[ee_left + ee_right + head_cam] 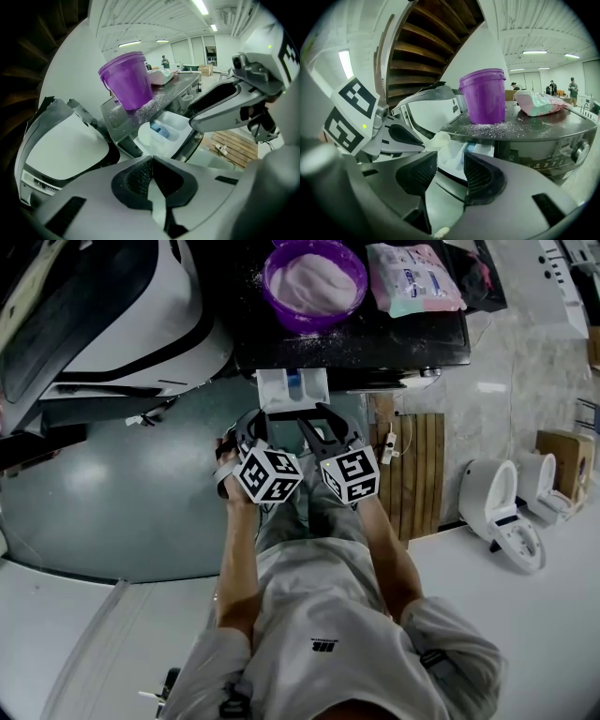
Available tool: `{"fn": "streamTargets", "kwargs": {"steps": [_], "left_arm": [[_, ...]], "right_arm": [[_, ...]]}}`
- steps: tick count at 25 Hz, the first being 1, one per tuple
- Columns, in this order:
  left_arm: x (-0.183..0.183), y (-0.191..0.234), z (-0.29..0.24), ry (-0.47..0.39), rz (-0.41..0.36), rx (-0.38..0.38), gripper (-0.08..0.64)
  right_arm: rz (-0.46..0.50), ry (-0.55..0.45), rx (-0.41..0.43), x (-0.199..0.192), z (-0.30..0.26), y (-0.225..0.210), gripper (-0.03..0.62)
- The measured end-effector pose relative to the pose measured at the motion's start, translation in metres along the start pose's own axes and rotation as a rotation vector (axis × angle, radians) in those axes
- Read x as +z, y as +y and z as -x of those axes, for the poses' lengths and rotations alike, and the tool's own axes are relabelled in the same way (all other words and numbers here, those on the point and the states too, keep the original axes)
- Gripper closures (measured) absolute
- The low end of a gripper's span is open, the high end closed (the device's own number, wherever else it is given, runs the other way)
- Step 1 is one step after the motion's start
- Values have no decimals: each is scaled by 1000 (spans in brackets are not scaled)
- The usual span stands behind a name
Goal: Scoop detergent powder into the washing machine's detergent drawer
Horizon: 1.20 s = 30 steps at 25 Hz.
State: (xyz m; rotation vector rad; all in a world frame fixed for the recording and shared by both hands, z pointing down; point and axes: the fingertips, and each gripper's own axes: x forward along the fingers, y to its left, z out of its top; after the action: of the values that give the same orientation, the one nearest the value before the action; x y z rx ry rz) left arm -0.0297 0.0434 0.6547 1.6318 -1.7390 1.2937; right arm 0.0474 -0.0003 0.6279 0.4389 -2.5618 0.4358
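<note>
Wooden slat mat (pixel 427 474) near white toilets (pixel 504 514)

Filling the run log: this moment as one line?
left tongs shut on white scoop by open drawer | right tongs open, empty | purple bucket of powder on washer top

The person wears a grey short-sleeved T-shirt (pixel 328 601) with a dark chest logo (pixel 323 646), and the left hand-held gripper (pixel 152 160) and right hand-held gripper (pixel 450 161) carry black-and-white marker cubes (pixel 268 474).
</note>
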Motion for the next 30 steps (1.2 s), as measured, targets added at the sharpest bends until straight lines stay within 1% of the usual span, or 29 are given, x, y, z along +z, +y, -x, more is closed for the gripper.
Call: {"fn": "streamTargets", "kwargs": {"steps": [4, 6, 10, 15, 20, 22, 25, 27, 30], "left_arm": [[1, 0, 2, -2, -4, -2, 545], [2, 1, 4, -9, 2, 2, 545], [0, -3, -1, -3, 12, -20, 545], [-1, -1, 2, -1, 26, -19, 545], [0, -3, -1, 6, 10, -29, 545], [-1, -2, 1, -6, 36, -33, 545], [0, 1, 4, -48, 103, -42, 545], [3, 6, 8, -96, 161, -50, 545], [11, 18, 18, -193, 257, -66, 545]], "right_arm": [[4, 2, -1, 0, 1, 0, 414], [5, 1, 0, 0, 1, 1, 414], [7, 0, -2, 1, 1, 1, 414], [8, -3, -6, 2, 1, 1, 414], [15, -1, -12, 3, 1, 0, 414], [17, -3, -12, 3, 0, 1, 414], [22, -7, -17, 6, 1, 1, 414], [28, -12, -22, 9, 1, 0, 416], [45, -28, -29, 19, 3, 1, 414]]}}
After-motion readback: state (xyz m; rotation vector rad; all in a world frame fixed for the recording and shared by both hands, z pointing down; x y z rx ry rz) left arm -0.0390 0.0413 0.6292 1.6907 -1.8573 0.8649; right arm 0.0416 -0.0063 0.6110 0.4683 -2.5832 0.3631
